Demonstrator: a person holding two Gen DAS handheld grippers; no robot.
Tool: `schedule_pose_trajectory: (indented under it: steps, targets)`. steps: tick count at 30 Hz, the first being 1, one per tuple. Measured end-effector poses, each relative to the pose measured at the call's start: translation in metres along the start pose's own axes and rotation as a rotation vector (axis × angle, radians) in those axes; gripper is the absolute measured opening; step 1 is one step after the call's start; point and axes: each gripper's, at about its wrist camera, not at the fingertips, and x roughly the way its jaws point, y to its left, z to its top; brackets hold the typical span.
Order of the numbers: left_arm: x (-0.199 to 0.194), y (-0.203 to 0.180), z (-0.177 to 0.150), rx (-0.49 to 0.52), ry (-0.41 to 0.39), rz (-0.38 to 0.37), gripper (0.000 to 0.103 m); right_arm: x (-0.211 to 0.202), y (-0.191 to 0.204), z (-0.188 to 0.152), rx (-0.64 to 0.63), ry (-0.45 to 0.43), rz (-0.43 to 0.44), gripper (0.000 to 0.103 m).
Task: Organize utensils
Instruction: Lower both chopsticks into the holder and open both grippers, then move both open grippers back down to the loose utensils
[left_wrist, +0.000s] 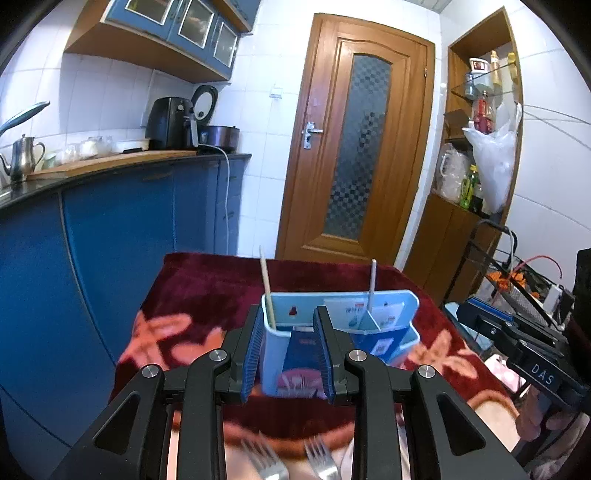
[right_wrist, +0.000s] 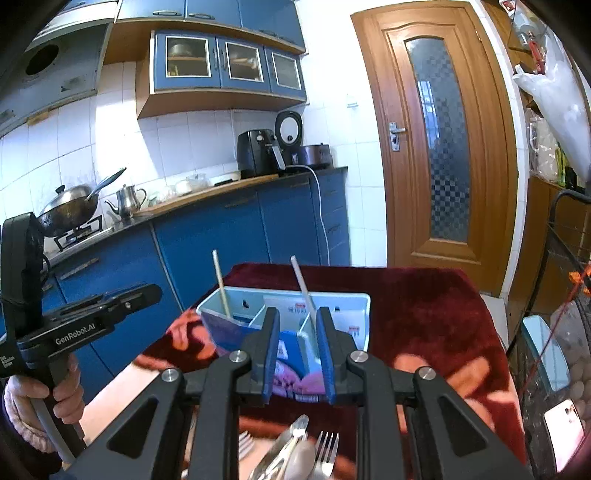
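Risk first: both grippers carry nothing. Left gripper and right gripper each have jaws partly spread, nothing pinched, only lined up w/ the blue holder behind. Holder sits mid-table on the red cloth, two sticks upright inside. Forks + spoon lie at the near edge, under the jaws. Judgement: a blind dive could scatter them off the near edge, or knock the light holder over. Open room: far and right cloth edges.
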Motion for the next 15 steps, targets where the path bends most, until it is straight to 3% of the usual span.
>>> schedule_pose_trajectory:
  steps: [15]
  targets:
    - [-0.021,0.001,-0.033,0.005,0.090,0.012,0.028,-0.013,0.000,-0.037,0.027,0.157,-0.027,0.030]
